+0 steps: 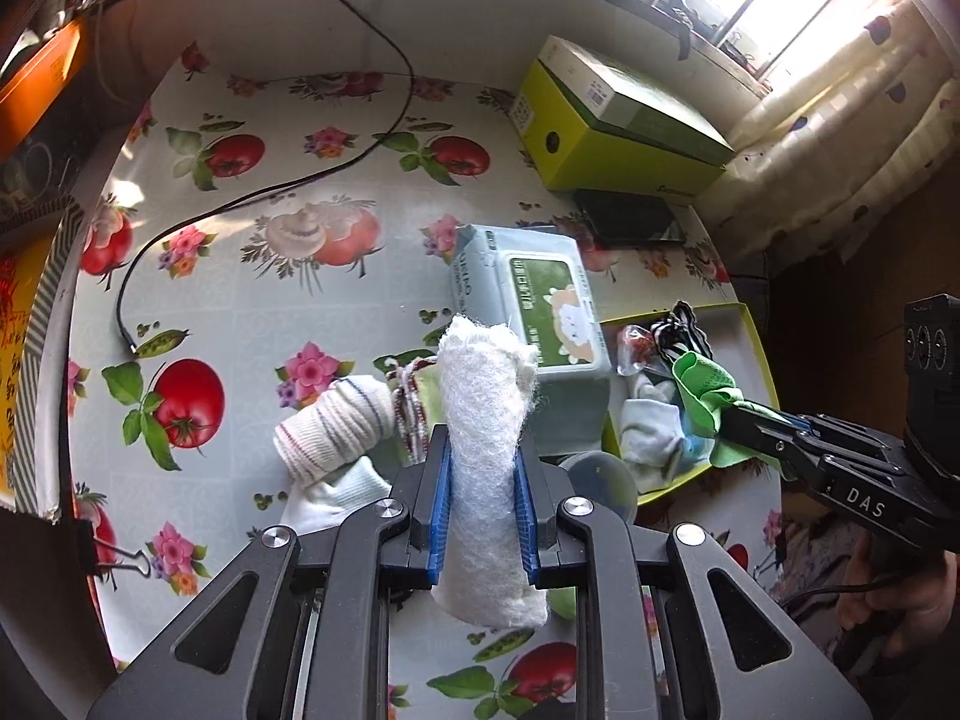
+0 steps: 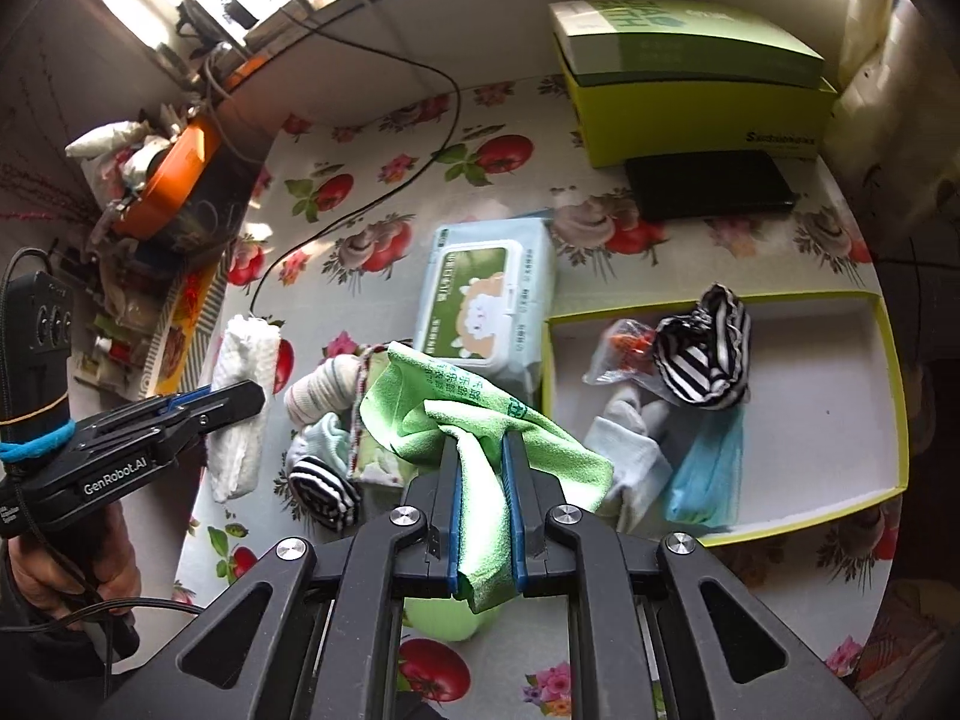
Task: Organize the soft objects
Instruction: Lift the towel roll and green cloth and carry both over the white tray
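Clearly both loads could slip: the green cloth (image 2: 480,420) drapes loosely past the right claw (image 2: 485,450) and may snag the wet-wipe pack (image 2: 486,306) or miss the yellow-rimmed tray (image 2: 894,396) at the worktop's right edge. That claw is pinched narrowly on it. The left claw (image 1: 483,450), closed around the rolled white towel (image 1: 486,414), holds it above the socks (image 1: 336,426).

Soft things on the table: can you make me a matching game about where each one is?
Things:
1. white towel
2. green cloth
3. zebra sock
4. wipes pack

Places:
A. in the tray
B. on the table
C. in the right hand-held gripper
D. in the left hand-held gripper

Pairs: 1-D, 2-C, 3-A, 4-B
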Available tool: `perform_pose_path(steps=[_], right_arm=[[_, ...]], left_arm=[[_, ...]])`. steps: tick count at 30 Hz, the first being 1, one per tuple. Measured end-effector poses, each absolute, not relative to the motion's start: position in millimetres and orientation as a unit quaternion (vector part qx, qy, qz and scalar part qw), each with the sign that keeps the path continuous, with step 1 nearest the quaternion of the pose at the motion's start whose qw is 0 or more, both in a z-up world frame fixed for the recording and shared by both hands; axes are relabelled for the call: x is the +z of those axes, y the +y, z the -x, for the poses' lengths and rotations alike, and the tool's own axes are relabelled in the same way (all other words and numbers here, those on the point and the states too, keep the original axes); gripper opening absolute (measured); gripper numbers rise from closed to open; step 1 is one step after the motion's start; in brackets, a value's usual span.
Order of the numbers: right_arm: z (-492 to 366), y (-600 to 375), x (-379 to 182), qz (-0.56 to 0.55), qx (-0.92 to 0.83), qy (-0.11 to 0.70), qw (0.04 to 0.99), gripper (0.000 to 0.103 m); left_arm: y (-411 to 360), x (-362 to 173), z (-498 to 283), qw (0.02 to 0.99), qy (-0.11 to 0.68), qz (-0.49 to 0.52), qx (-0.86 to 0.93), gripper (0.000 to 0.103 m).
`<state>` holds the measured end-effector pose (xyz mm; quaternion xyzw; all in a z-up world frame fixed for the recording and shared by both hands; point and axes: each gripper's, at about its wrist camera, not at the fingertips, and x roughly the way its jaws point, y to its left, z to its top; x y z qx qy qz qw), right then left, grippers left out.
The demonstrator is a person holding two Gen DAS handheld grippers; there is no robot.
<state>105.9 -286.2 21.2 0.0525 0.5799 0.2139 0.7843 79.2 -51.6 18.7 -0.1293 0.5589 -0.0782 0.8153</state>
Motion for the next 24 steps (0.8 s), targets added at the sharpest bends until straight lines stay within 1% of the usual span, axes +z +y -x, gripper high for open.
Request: perform_pose_path(steps=[13,18,24], right_arm=[[-119.8,-387.3,-11.6,-0.098,0.113,0.586,0.796,0.011],[-130.7,-409.2,-28.2,-0.106,0.086,0.591,0.795,0.011],[-142.7,-412.6,-61.0,-0.093,0.076,0.610,0.784,0.012]], left_arm=[[-115.0,25.3,-102.9,0.811,0.566,0.078,-0.129,0.019],[-132.7,25.6,-111.0,0.808,0.568,0.064,-0.141,0.019],[-148.8,25.5,-121.5,0.807,0.570,0.049,-0.148,0.019]])
